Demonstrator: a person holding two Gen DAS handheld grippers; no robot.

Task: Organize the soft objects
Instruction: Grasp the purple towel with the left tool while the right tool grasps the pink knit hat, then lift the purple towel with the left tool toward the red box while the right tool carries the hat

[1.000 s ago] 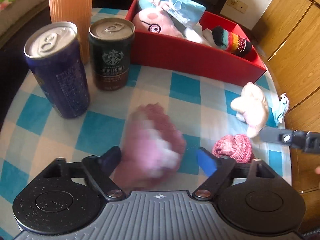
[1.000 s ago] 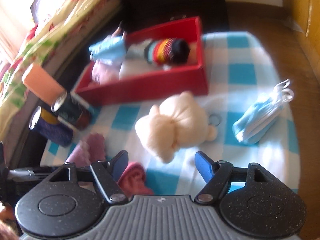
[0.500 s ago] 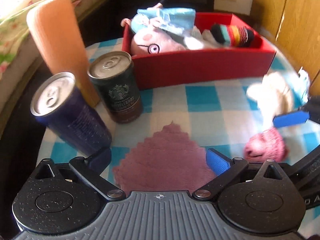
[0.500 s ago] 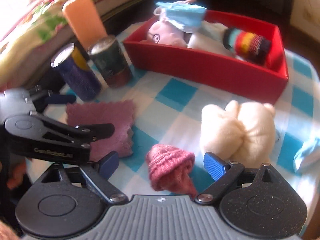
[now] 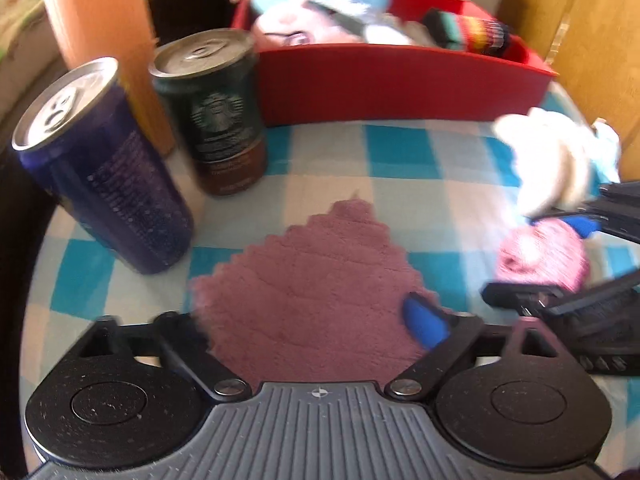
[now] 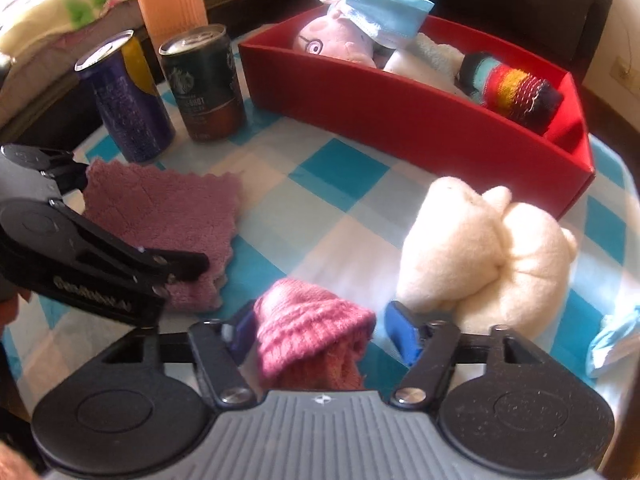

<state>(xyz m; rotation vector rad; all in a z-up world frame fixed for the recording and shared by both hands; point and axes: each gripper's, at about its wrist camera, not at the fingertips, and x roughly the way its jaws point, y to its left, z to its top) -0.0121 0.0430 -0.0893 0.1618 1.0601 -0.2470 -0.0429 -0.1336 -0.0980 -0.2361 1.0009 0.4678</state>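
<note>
A purple cloth (image 5: 312, 264) lies flat on the checked table. My left gripper (image 5: 304, 324) hangs over its near edge, jaws wide and closing, with the cloth between the fingers and not pinched. A pink knitted hat (image 6: 312, 320) sits between the fingers of my right gripper (image 6: 320, 334). These jaws are closing too, and a small gap shows at the right blue pad (image 6: 402, 338). A white plush (image 6: 480, 256) lies just right of the hat. The red box (image 6: 400, 116) at the back holds a pink plush, a blue mask and a striped sock.
A blue can (image 5: 100, 168) and a dark coffee can (image 5: 220, 120) stand left of the box, with an orange vase (image 5: 100, 20) behind them. A blue mask (image 6: 612, 340) lies at the table's right edge. Wooden cabinets stand to the right.
The purple cloth, bunched and blurred before, now lies flat under my left gripper. My right gripper swung from the white plush to the pink hat, and its fingers have narrowed around it.
</note>
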